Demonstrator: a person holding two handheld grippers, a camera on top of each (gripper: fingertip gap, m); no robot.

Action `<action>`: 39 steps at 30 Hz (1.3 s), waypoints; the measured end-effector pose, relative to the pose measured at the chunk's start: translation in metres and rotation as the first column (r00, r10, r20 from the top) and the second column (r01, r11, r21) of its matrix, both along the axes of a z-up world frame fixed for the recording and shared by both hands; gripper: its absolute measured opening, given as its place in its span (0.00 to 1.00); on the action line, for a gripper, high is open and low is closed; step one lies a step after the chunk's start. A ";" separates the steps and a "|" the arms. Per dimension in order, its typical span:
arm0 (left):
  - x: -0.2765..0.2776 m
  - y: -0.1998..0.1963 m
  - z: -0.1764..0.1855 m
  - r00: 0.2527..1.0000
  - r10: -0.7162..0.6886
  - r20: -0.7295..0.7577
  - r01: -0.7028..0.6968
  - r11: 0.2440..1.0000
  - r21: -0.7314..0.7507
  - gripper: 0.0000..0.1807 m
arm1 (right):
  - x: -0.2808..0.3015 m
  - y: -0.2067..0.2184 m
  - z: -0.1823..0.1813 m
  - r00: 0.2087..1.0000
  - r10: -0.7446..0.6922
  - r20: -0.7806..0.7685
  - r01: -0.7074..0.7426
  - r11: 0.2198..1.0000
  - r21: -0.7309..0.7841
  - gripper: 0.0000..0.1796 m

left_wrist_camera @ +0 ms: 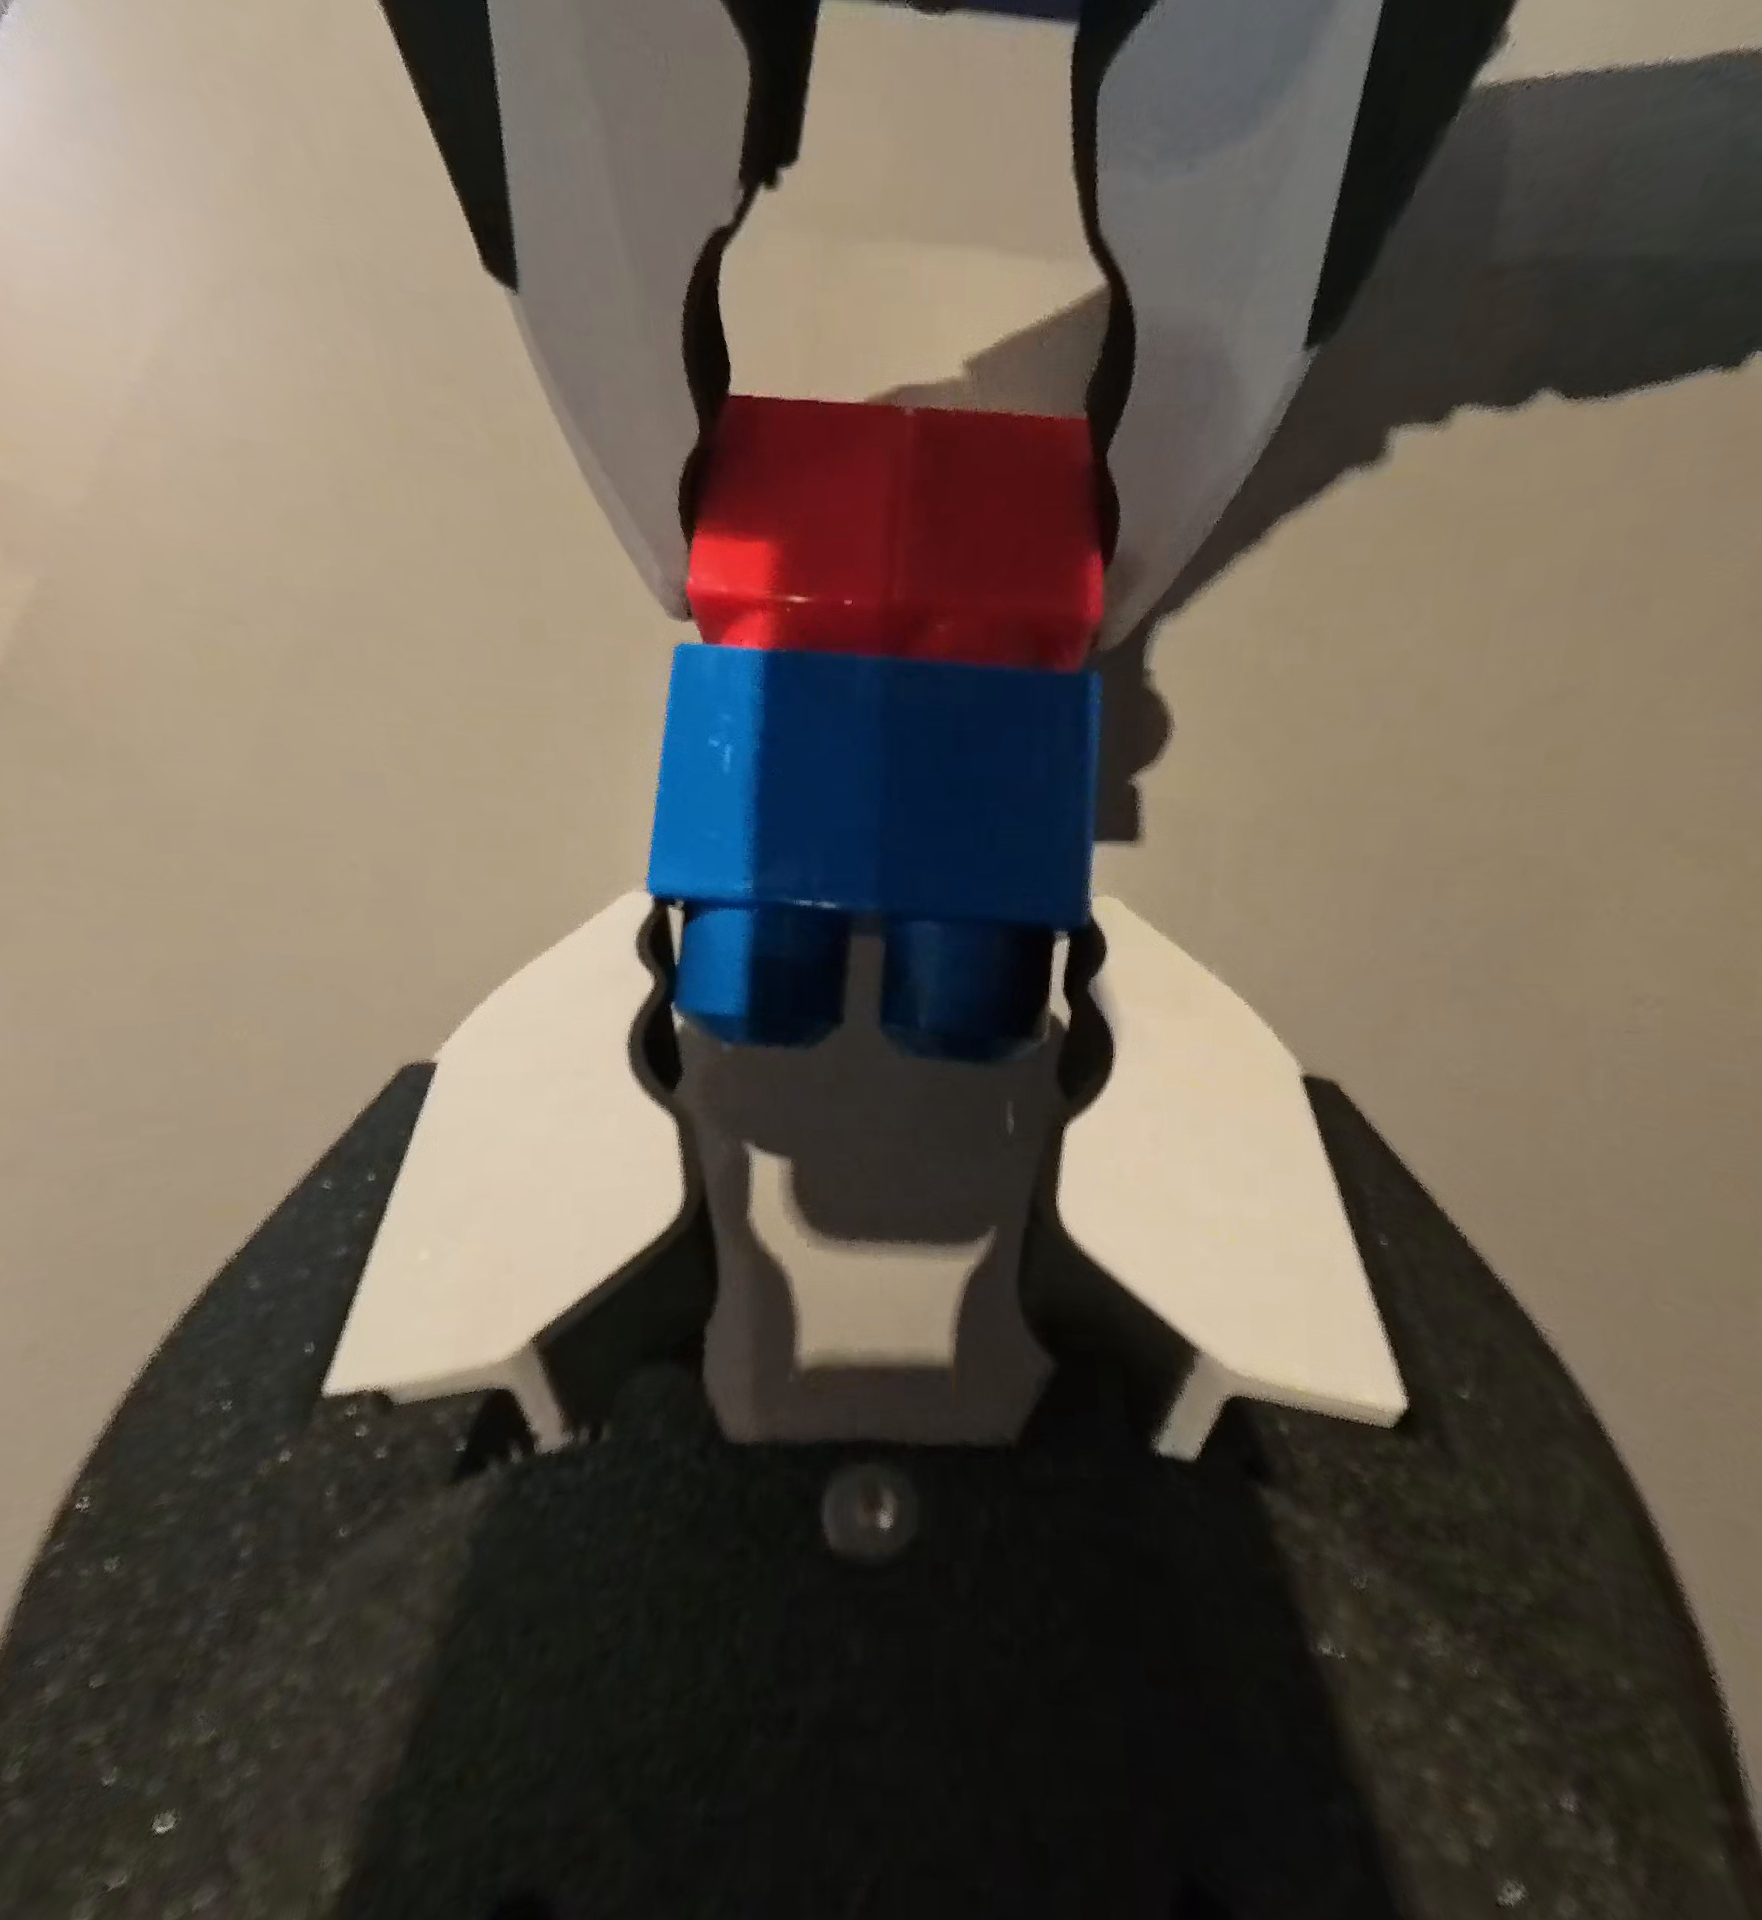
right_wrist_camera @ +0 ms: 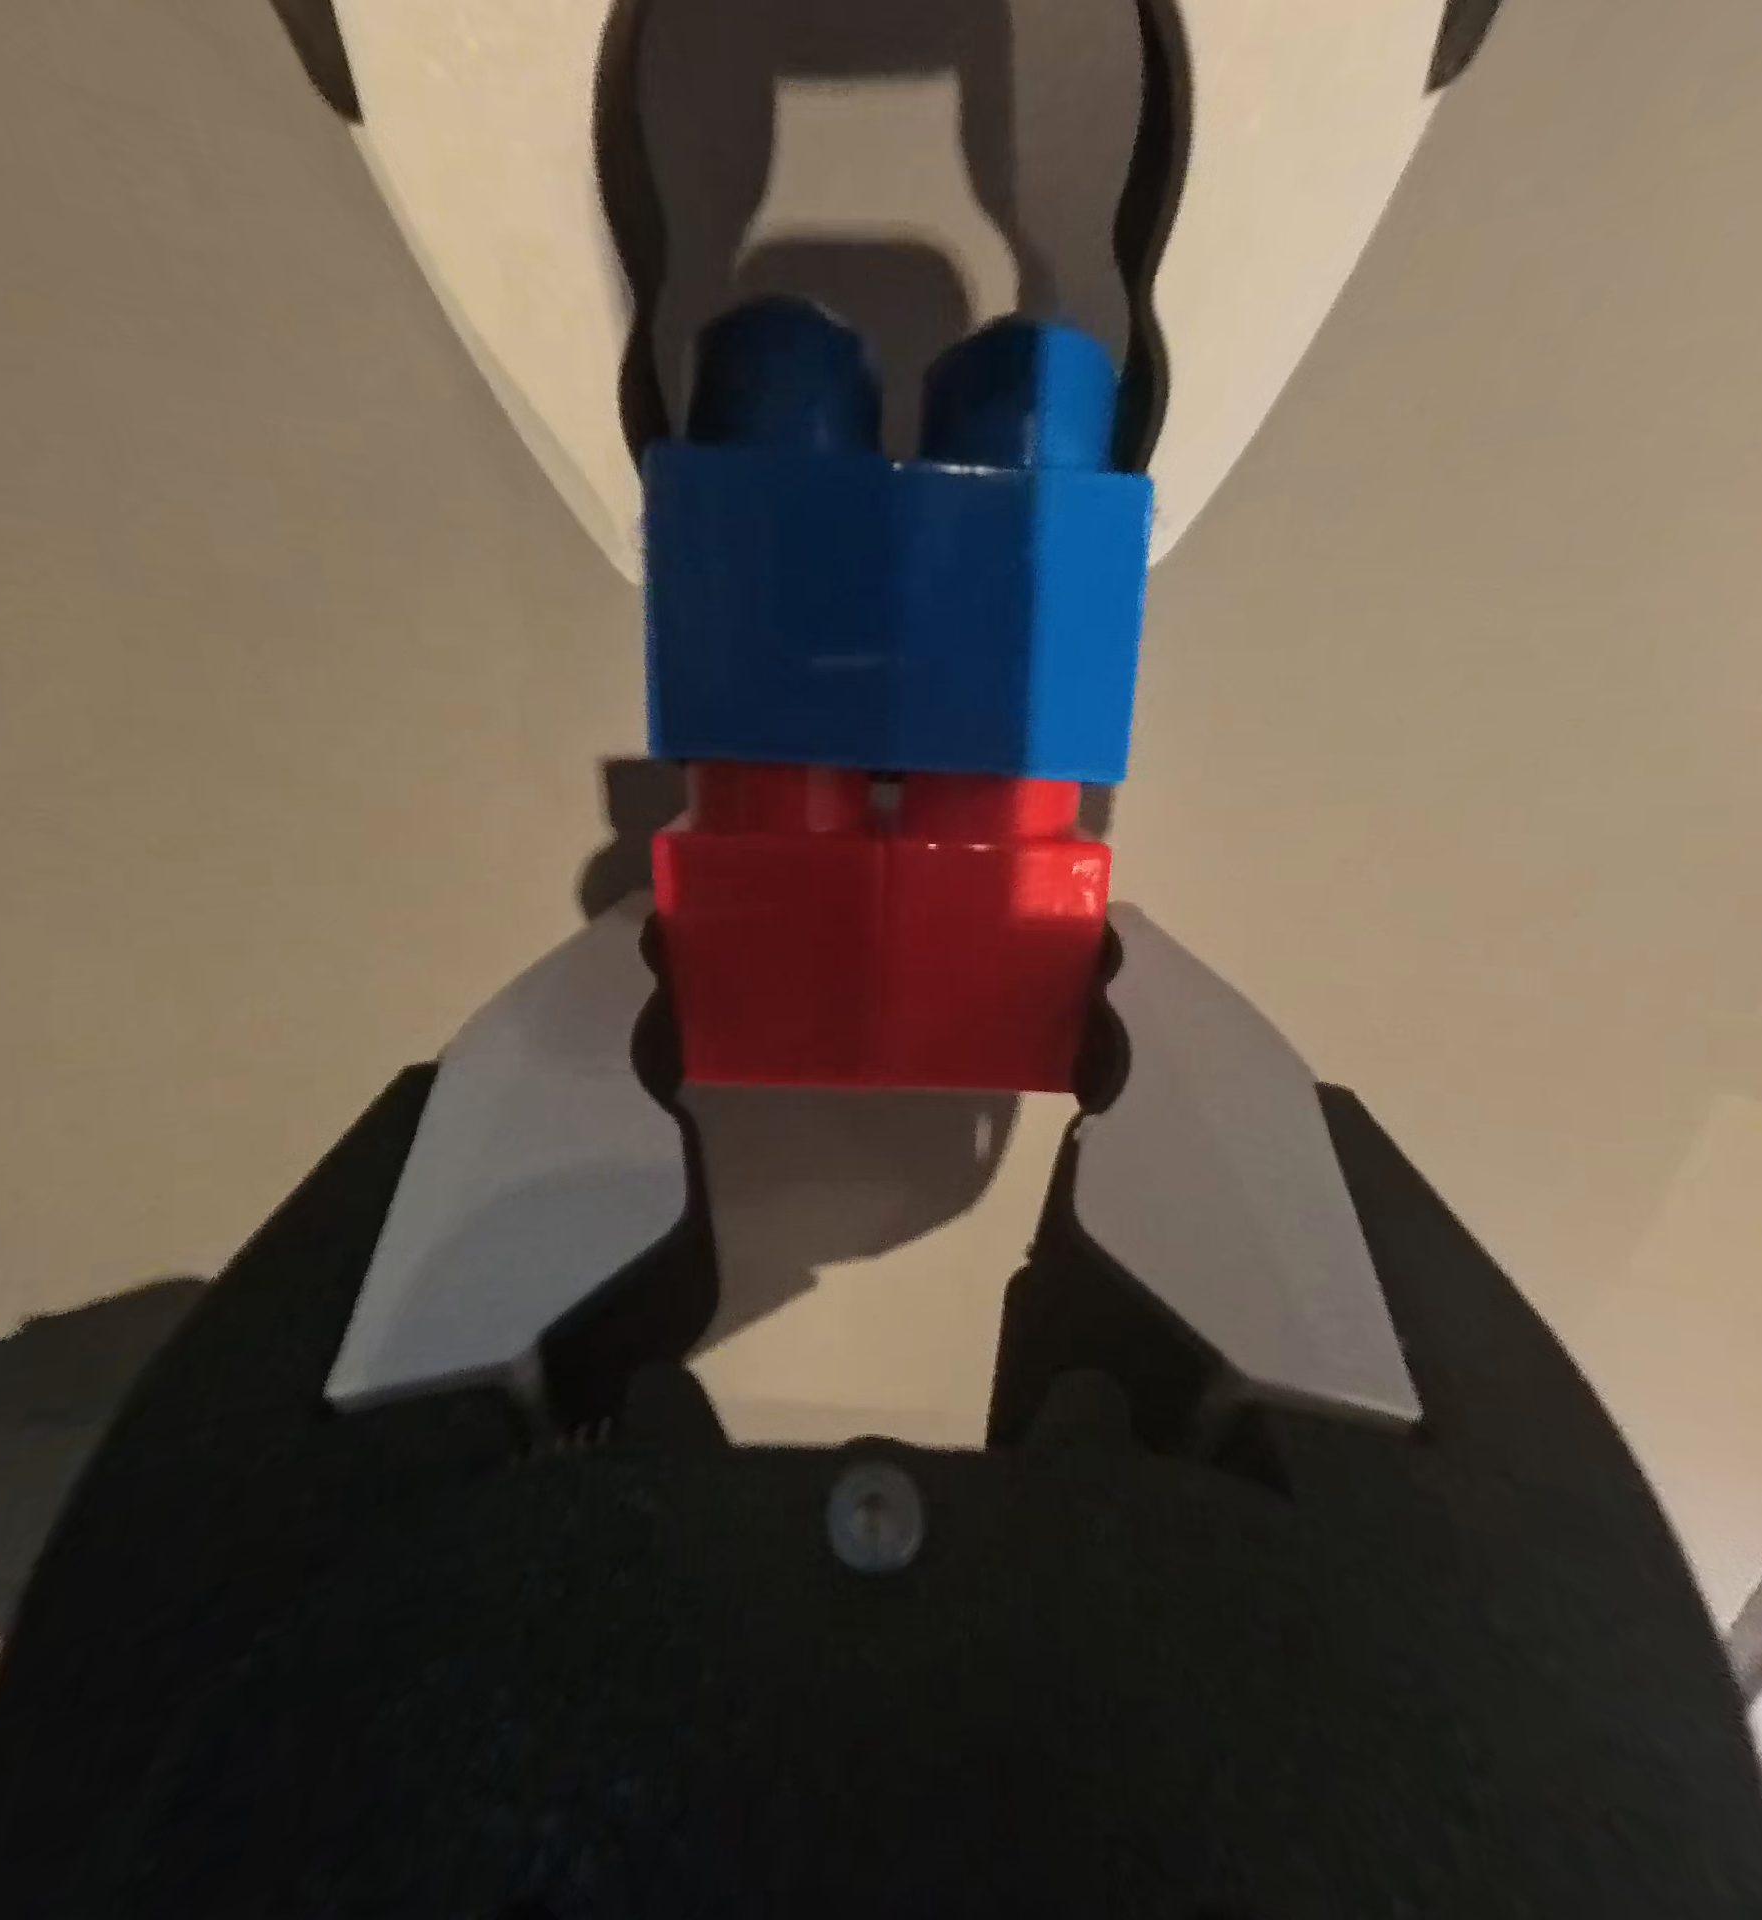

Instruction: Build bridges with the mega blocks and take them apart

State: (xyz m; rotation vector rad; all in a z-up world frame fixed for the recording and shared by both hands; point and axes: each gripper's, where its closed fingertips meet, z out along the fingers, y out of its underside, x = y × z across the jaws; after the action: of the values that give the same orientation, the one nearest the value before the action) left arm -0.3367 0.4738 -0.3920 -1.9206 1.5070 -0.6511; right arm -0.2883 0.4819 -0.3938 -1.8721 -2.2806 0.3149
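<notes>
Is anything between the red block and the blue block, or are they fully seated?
Only the red block's own studs show in the narrow gap beneath the blue block, partly inserted; no foreign object. The right wrist view shows this most clearly.

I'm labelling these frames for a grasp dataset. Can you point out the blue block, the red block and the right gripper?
blue plastic two-stud block [left_wrist_camera: 877, 774]: left wrist view, its side wall.
red plastic two-stud block [right_wrist_camera: 882, 966]: right wrist view, its side wall.
right gripper [right_wrist_camera: 882, 997]: right wrist view, midway between its fingers.

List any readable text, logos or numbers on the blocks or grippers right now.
None: no writing shows in either wrist view. The blue block, red block, left gripper and right gripper carry plain, unmarked faces.
</notes>
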 end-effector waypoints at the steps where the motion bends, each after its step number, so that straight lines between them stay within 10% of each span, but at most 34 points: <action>1: -0.001 0.000 -0.001 1.000 0.000 -0.015 0.000 1.000 0.001 0.40 | 0.000 0.000 -0.001 1.000 -0.001 0.011 0.001 1.000 0.002 0.41; 23: 0.005 -0.005 -0.029 0.991 -0.022 -0.135 0.024 1.000 0.012 0.39 | -0.028 -0.011 0.011 0.984 0.010 -0.177 -0.012 1.000 -0.010 0.41; 30: -0.007 0.010 -0.035 0.987 0.031 -0.160 -0.031 1.000 -0.002 0.35 | -0.012 0.023 0.065 0.884 -0.064 -0.464 0.032 0.997 -0.076 0.00; 39: -0.019 0.015 -0.034 0.980 0.074 -0.186 -0.075 0.997 -0.003 0.35 | 0.012 0.042 0.006 0.832 -0.199 -0.518 0.168 0.980 -0.106 0.40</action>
State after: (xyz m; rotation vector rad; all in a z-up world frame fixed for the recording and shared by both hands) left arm -0.3554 0.4885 -0.4261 -2.0828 1.5368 -0.4567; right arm -0.2762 0.5234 -0.3878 -1.7332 -1.7256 0.7657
